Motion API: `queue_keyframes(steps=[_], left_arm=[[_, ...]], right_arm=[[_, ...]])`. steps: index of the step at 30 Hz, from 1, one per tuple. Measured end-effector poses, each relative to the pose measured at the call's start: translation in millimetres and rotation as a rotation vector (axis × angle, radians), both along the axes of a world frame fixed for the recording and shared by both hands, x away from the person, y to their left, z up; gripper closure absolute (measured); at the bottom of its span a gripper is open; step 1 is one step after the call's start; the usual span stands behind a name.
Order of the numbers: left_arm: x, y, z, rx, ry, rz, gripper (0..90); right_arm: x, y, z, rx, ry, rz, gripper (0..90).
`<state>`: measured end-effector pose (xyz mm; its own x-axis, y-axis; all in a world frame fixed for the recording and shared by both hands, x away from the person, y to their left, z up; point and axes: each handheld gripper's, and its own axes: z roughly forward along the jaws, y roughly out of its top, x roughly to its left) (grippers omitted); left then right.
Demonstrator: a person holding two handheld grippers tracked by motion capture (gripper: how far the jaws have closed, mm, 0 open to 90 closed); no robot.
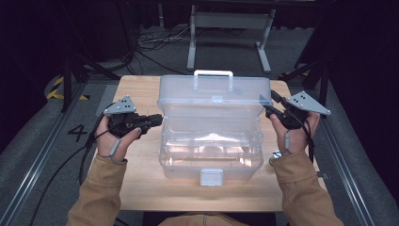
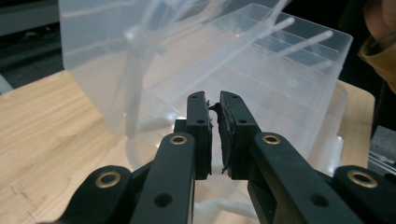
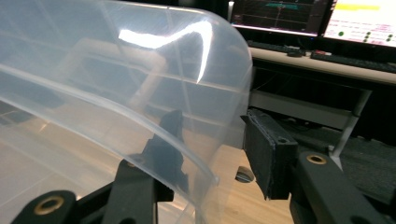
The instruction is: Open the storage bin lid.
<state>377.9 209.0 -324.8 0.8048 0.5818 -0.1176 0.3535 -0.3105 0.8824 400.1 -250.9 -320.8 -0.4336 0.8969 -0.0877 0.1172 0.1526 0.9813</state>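
A clear plastic toolbox point(image 1: 211, 157) stands in the middle of the wooden table point(image 1: 141, 188), with its lid point(image 1: 211, 96) raised upright and a white handle point(image 1: 213, 74) on top. At the box's left side my left gripper point(image 1: 159, 120) points at the wall. Its jaws point(image 2: 213, 100) stand a narrow gap apart with nothing between them, just short of the box point(image 2: 280, 84). My right gripper point(image 1: 268, 107) is at the lid's right corner. There the lid's curved rim point(image 3: 116, 70) lies between the open jaws point(image 3: 211, 119), one seen through the plastic, while the outer pad point(image 3: 268, 154) stands clear.
A grey latch point(image 1: 211, 177) hangs on the box's front wall. Behind the table stand a metal frame point(image 1: 230, 21) and loose cables point(image 1: 155, 42) on the floor. Monitors point(image 3: 280, 16) and a desk show in the right gripper view.
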Motion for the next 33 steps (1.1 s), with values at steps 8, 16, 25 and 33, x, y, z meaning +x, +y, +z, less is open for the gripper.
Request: queue_keyframes(steps=[8, 16, 25, 33], left_arm=[[-14.1, 8.3, -7.4, 0.028, 0.035, -0.021, 81.2], [-21.0, 11.7, -8.9, 0.06, 0.036, -0.049, 80.4], [-26.6, 8.1, -10.1, 0.105, 0.054, -0.104, 78.2], [-29.3, -1.9, -17.6, 0.152, 0.082, -0.171, 77.0]], right_arm=[[6.5, 6.6, 2.0, 0.036, -0.04, -0.067, 59.4], [10.3, 15.4, 1.9, 0.024, -0.087, -0.129, 69.6], [19.8, 20.9, 1.4, 0.022, -0.071, -0.199, 77.5], [25.9, 22.1, 4.0, -0.005, -0.036, -0.218, 80.1]])
